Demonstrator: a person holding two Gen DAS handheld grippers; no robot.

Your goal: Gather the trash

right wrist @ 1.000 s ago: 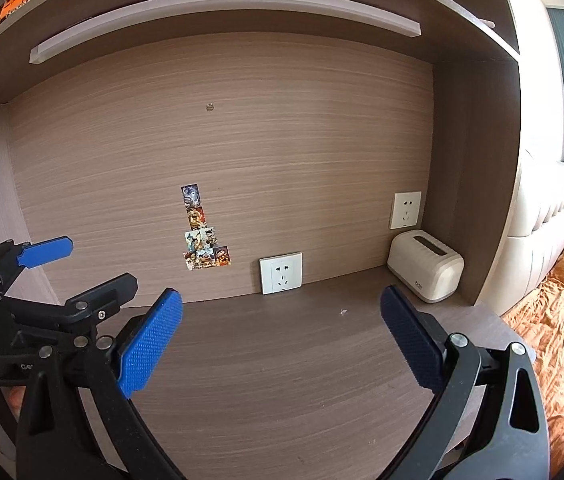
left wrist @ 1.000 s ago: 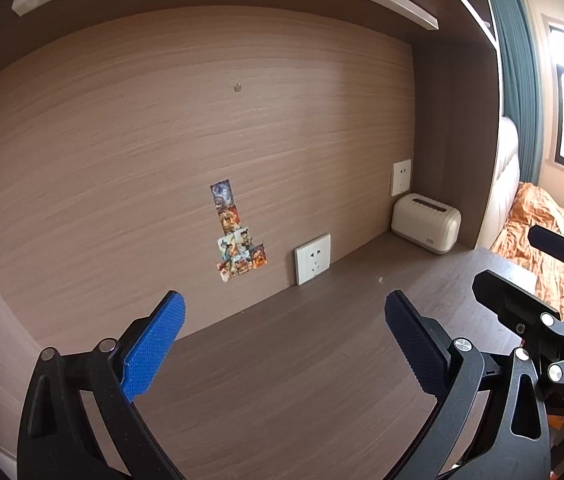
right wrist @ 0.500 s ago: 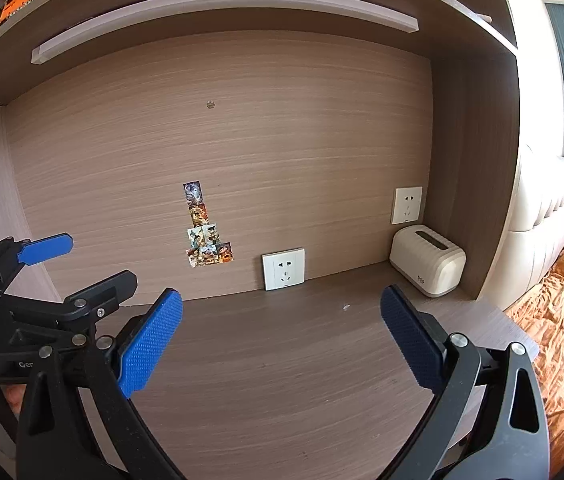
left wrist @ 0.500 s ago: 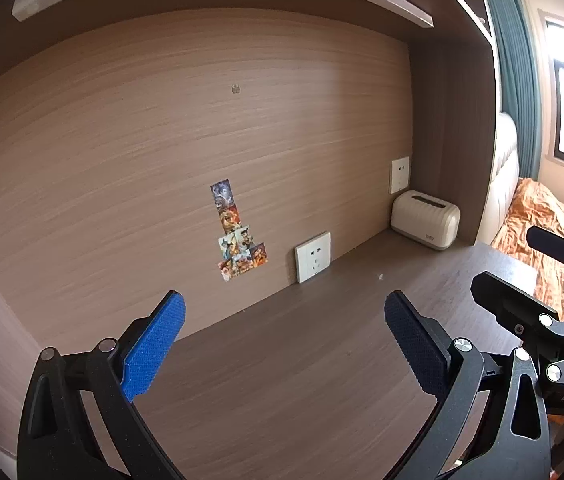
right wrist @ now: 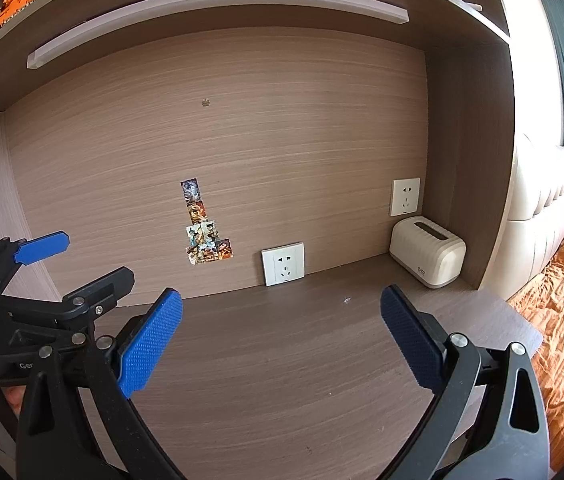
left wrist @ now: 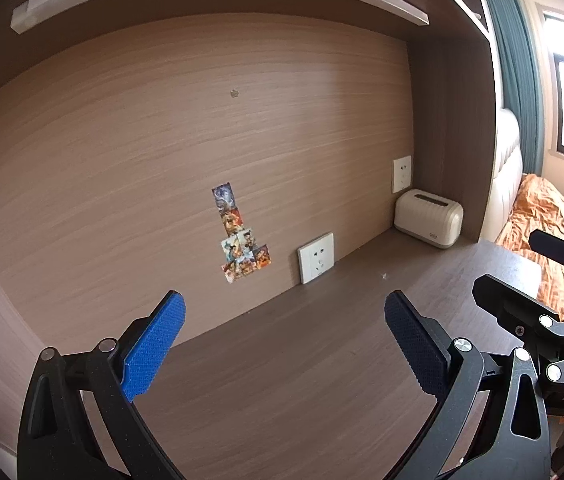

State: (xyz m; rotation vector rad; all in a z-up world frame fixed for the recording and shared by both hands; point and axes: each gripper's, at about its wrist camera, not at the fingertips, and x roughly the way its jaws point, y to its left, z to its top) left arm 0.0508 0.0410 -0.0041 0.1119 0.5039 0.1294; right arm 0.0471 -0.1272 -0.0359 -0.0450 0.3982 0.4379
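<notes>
Two handheld tongs hover side by side above a brown wooden worktop (right wrist: pixel 282 380). The left tongs (left wrist: pixel 284 344) and right tongs (right wrist: pixel 279 338) both gape wide, holding nothing. The only likely trash is a tiny pale scrap (right wrist: pixel 347 300), right of centre in the right view, lying ahead of the right tongs and nearer to them. Its shape is too small to tell. A cream toaster-like box (right wrist: pixel 428 257) sits beyond, at the right.

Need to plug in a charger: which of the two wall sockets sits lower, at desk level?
The middle socket, right of the stickers; the other socket is mounted higher, above the cream box.
</notes>
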